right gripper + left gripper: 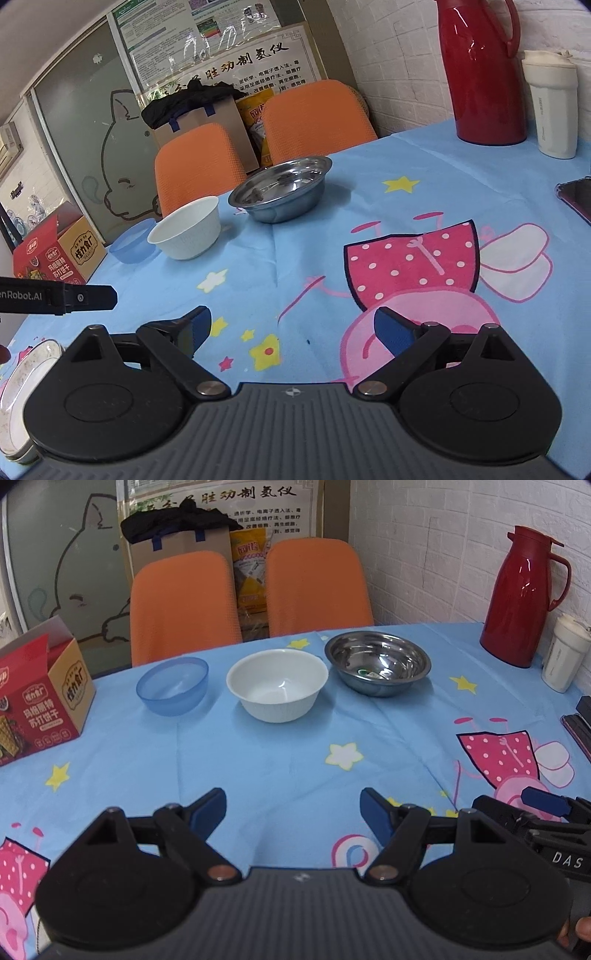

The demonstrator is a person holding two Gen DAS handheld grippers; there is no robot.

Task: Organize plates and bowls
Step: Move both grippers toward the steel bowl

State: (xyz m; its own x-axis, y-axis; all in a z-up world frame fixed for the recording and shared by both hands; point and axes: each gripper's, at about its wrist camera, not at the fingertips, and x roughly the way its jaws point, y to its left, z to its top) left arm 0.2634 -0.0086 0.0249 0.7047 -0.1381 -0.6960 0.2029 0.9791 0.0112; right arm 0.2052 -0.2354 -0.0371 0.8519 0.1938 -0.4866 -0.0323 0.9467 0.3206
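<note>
Left gripper (293,812) tilted down, fingers apart — right gripper (291,332) alongside, empty

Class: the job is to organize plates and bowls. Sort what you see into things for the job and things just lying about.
For the job: blue bowl, white bowl, steel bowl, plate.

Lying about: red flask, white tumbler, cracker box, phone.

Steel bowl (377,662) glossy metal; blue bowl (172,685) translucent plastic (matt tablecloth (280,760)).
</note>
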